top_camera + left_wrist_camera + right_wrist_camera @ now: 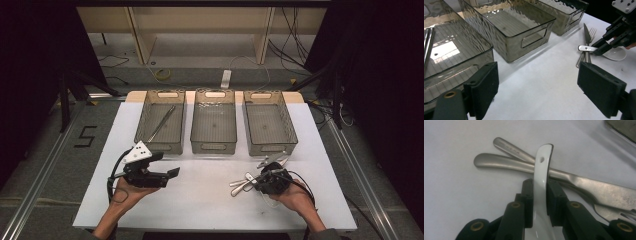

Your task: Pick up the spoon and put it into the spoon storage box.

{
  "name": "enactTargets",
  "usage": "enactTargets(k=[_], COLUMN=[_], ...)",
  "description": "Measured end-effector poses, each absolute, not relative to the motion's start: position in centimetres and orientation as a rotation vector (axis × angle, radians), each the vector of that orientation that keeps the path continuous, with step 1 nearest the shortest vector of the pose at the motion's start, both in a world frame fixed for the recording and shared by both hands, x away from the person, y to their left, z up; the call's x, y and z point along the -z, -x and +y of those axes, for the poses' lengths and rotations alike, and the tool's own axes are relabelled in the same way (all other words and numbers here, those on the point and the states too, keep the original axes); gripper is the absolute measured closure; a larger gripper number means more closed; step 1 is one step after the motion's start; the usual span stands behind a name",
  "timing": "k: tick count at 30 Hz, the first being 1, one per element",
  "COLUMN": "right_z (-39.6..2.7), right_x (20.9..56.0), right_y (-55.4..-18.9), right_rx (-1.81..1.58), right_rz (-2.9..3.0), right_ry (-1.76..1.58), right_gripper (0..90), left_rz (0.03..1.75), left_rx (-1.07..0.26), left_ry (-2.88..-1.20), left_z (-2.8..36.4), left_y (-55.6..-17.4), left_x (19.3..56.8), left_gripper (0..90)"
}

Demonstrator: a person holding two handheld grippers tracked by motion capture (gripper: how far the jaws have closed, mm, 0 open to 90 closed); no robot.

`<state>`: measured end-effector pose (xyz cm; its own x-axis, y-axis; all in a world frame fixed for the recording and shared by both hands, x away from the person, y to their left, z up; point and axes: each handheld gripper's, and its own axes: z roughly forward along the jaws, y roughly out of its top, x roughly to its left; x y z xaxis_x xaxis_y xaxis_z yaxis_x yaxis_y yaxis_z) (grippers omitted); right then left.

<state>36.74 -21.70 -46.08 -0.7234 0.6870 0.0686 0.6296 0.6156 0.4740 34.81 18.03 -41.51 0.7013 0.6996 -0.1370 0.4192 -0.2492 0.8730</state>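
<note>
The right hand-held gripper [540, 202] is clamping its pads onto the handle of a white ceramic spoon [541, 177], down near the front right corner of the worktop [210, 200]. The spoon is lying across a steel knife [564, 178] and a fork [592, 33], its handle end crossing over their handles, so this pick is a tangled one. From the left gripper view the spoon's bowl [615, 53] is resting flat on the worktop while the far gripper is biting the handle.

The grip is looking narrow, pads on the thin edges of the handle, so the lift probably wants to be straight up and slow, or the glazed handle could slip or swing. Dragging sideways would likely pull the knife and fork along, since the spoon is touching them.

The left hand-held gripper [539, 92] is hanging with jaws wide apart and nothing between them, near the front left of the worktop, facing the three smoked plastic bins [214, 145] lined along the far edge. The left bin [145, 120] is already holding what look like metal chopsticks [161, 123]; the middle and right bins are looking bare, so one of those seems the likely home for the spoon.
</note>
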Motion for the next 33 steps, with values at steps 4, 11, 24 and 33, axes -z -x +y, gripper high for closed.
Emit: enactTargets(k=[4,11,24,33], right_z=[-21.7,-21.7,-22.9,-22.4], right_x=[45.6,45.7,43.1,41.0], right_y=[-36.5,-36.5,-36.3,-38.5], right_rx=[-0.771,-0.745,-0.919,-0.996], right_rz=[2.714,2.724,2.641,2.557], right_ry=[-1.100,-1.102,-1.088,-1.061], right_gripper=[86.6,86.7,86.9,86.8], left_rz=[0.870,0.870,0.872,0.885], left_rx=[-0.345,-0.344,-0.342,-0.344], left_ry=[-1.884,-1.885,-1.860,-1.811], left_z=[18.0,18.0,18.1,18.5], left_y=[-34.8,-34.8,-34.8,-34.8], left_x=[41.5,41.5,41.4,41.3], left_gripper=[17.0,17.0,17.0,16.9])
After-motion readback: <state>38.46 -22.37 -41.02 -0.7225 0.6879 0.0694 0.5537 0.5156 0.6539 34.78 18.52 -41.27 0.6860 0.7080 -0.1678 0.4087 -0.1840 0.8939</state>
